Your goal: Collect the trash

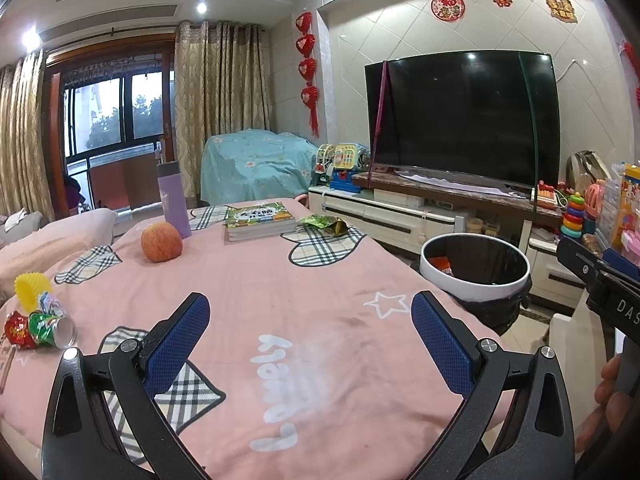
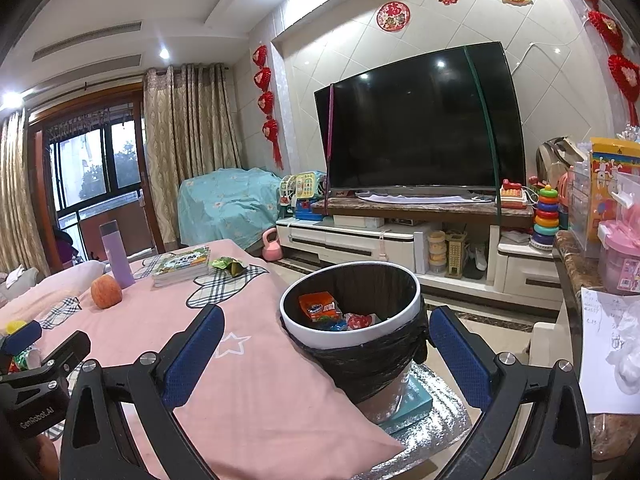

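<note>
Lots of stuff only half shows here. In the left wrist view the red wrapper (image 1: 16, 330) at the far left is sliced by the frame edge, and the crushed can (image 1: 52, 326) beside it is too crumpled to read any label. The other gripper at the right edge only shows a bit of black body, and the hand (image 1: 608, 396) holding it is mostly out of frame. The trash bin (image 1: 476, 270) shows only a sliver of its contents from there. In the right wrist view the bin's (image 2: 352, 340) base sits behind the pink blanket (image 2: 256, 380), and the scraps inside (image 2: 320, 308) overlap so I can't count them. The handwritten paper (image 2: 604, 320) at right is too small to read.
</note>
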